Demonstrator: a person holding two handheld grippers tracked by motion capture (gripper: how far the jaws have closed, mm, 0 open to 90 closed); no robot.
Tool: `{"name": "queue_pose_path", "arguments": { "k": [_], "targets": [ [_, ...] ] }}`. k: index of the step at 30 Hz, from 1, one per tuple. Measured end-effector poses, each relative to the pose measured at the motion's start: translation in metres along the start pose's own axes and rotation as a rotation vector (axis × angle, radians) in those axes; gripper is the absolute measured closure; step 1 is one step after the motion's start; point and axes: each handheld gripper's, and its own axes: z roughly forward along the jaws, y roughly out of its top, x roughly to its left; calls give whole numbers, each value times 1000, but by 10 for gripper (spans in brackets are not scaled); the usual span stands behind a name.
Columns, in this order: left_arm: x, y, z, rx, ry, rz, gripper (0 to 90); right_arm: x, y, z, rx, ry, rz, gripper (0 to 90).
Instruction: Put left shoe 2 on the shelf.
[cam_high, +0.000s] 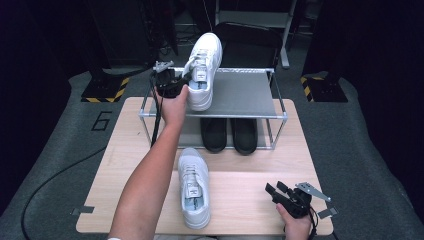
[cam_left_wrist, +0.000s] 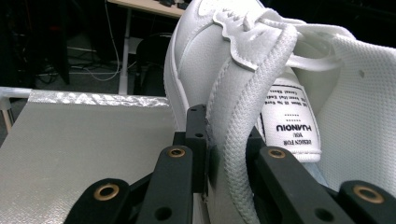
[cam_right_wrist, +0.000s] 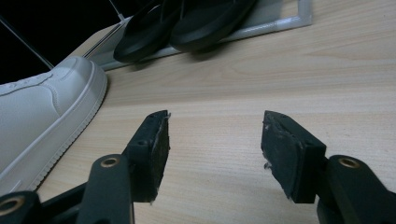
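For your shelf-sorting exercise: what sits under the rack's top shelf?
Under the top shelf, a pair of black shoes sits on the lower level, toes pointing toward the table. Their heels are covered by the shelf, as is anything behind them.

the held white sneaker (cam_left_wrist: 280, 70) looks like smooth, faintly glossy leather, with a coarse mesh collar and a printed fabric tongue label (matt). the rack shelf (cam_left_wrist: 84, 140) is a fine-textured woven sheet with a silvery sheen, framed in pale metal tubing. the table (cam_right_wrist: 280, 79) is light wood grain, matt and smooth. both black slippers (cam_right_wrist: 187, 23) look smooth and slightly shiny. the gripper pads (cam_right_wrist: 282, 154) are rough, worn black rubber.
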Motion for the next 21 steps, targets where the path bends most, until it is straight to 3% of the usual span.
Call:
{"name": "queue_pose_path", "arguments": {
  "k": [4, 8, 21],
  "targets": [
    [-3, -4, 8, 24, 12, -23, 807, 0, 0, -1, -2, 10, 0, 415],
    [-6, -6, 13, 52, 27, -19, 807, 0, -1, -3, -5, 0, -2, 414],
    [-11, -7, 28, 89, 62, -45, 806, -1, -3, -6, -10, 8, 15, 413]
  ]
}}
